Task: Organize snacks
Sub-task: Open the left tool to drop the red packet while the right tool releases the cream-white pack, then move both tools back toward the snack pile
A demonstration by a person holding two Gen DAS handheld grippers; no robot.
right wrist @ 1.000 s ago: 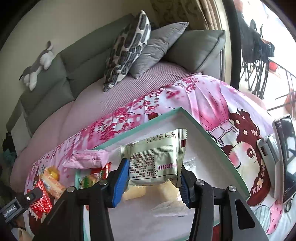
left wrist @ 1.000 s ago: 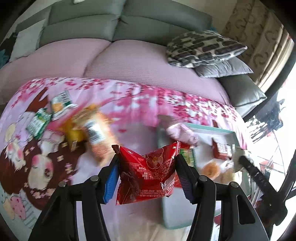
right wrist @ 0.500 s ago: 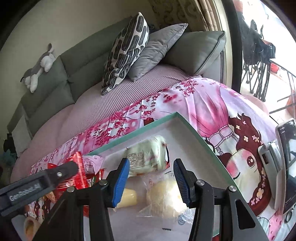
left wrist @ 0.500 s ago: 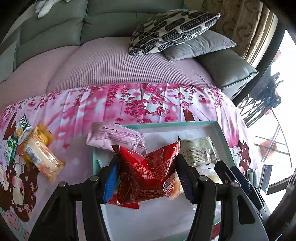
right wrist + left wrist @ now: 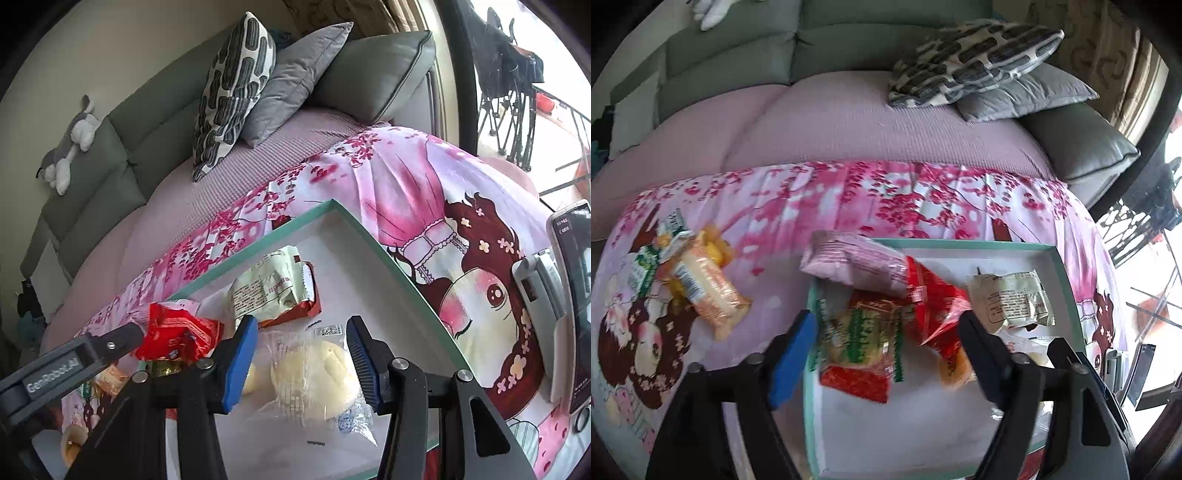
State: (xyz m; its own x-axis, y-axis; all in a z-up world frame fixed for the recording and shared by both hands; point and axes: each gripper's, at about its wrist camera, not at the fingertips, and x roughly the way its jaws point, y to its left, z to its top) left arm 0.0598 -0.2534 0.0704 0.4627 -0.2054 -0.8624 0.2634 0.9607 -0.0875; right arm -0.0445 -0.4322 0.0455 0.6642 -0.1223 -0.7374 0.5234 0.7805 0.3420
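The red snack packet (image 5: pixel 934 306) lay in the teal-rimmed tray (image 5: pixel 1067 280), tilted against the pink packet (image 5: pixel 857 264) that overhung the tray's far left corner. It appeared light, a crinkly foil pillow pack with air inside, soft and easily dented, with a slick surface. In judgement, the safest hold was across the flat body or along a crimped end seam, with light pressure so the contents were not crushed.

The left gripper (image 5: pixel 886 343) stood over the tray with its jaws apart; they had just been opening, and the pads no longer pressed on the red packet, which sat beyond the right finger. A green-and-red packet (image 5: pixel 860 343) lay flat below the open jaws.

The pale green packet (image 5: pixel 269 291) rested in the tray's far right area, on top of an orange-red wrapper edge. It looked equally light and pliable. The right gripper (image 5: pixel 301 360) hung above a clear-wrapped bun (image 5: pixel 314 376), jaws apart and empty after a slight further opening. The bun looked soft and compressible; its loose film would likely slip, so a grip on the bun body was preferable to the film.

Outside the tray, on the pink printed cloth (image 5: pixel 849 195), several packets (image 5: pixel 701 284) remained to the left, well apart from the tray. A phone on a stand (image 5: pixel 569 291) stood to the right.
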